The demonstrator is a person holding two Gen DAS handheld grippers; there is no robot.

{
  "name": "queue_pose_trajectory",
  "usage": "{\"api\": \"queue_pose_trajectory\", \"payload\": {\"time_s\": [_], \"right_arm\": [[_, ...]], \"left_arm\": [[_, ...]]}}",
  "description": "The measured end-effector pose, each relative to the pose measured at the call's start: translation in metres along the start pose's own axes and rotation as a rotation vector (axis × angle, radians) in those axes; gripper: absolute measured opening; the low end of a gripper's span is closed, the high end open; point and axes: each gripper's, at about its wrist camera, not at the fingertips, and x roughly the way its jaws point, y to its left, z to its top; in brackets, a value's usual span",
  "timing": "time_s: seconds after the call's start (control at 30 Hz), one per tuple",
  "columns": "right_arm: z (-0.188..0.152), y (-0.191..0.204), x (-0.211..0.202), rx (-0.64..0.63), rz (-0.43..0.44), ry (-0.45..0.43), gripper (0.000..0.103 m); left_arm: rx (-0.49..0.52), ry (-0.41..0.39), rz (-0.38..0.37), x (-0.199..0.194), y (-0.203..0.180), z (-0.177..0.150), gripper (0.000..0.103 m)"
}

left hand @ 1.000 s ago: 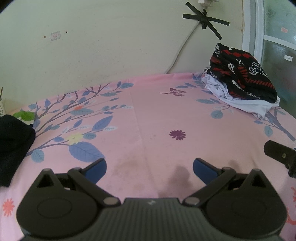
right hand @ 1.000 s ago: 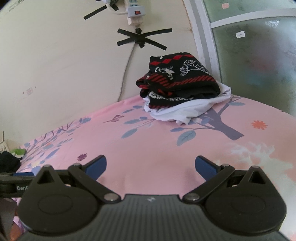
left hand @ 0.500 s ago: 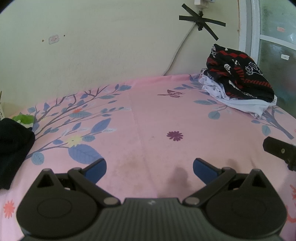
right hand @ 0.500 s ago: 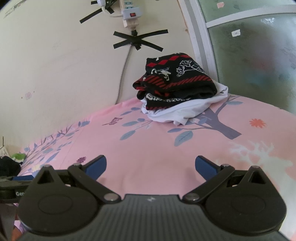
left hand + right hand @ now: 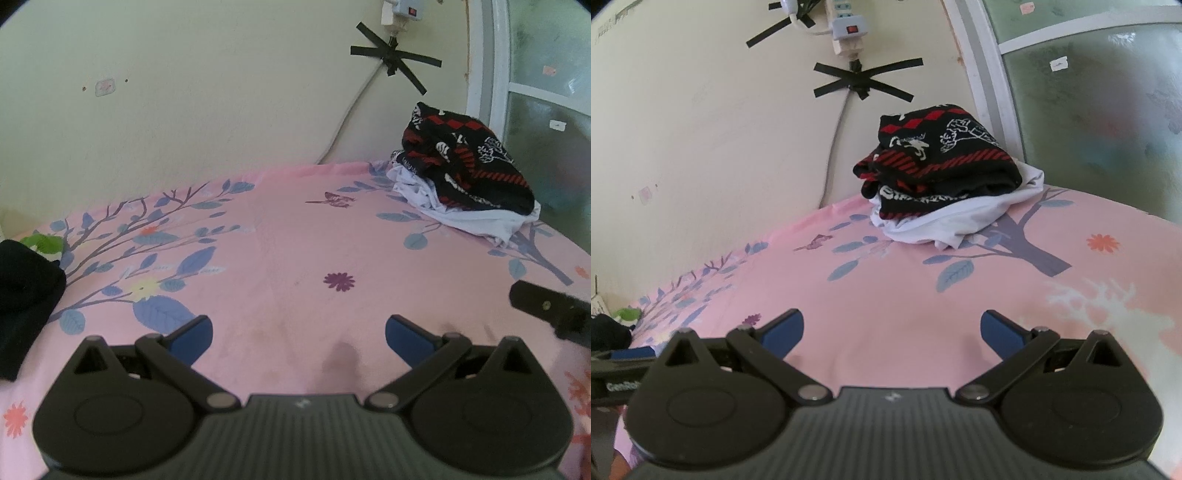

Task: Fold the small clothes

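A folded black, red and white patterned garment (image 5: 465, 166) lies on top of a white garment (image 5: 476, 221) at the far right of the pink floral sheet (image 5: 288, 243). The same pile shows in the right wrist view, the patterned garment (image 5: 934, 162) over the white one (image 5: 964, 218). A black cloth (image 5: 26, 291) lies at the left edge. My left gripper (image 5: 299, 336) is open and empty above the sheet. My right gripper (image 5: 892, 332) is open and empty, aimed toward the pile, with a stretch of sheet between.
A cream wall runs behind the bed, with a power strip (image 5: 846, 31) and a cable taped on with black crosses (image 5: 864, 83). A frosted window with a white frame (image 5: 1089, 110) stands to the right. A small green item (image 5: 44, 242) lies by the black cloth.
Both grippers have tilted up a little, so the pile sits lower in both views. Both stay open and empty.
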Motion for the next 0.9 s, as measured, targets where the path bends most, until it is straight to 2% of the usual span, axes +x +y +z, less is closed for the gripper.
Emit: {"api": "queue_pose_trajectory", "payload": {"time_s": [0.27, 0.5, 0.9], "right_arm": [[-0.004, 0.006, -0.004, -0.008, -0.028, -0.007, 0.096], [-0.007, 0.015, -0.008, -0.016, -0.016, 0.001, 0.096], [-0.008, 0.016, -0.014, 0.012, -0.001, 0.008, 0.096]], "left_arm": [[-0.002, -0.047, -0.014, -0.012, 0.004, 0.001, 0.103], [-0.015, -0.067, -0.016, -0.02, 0.009, 0.002, 0.103], [-0.057, -0.062, -0.045, -0.022, 0.015, 0.002, 0.103]]}}
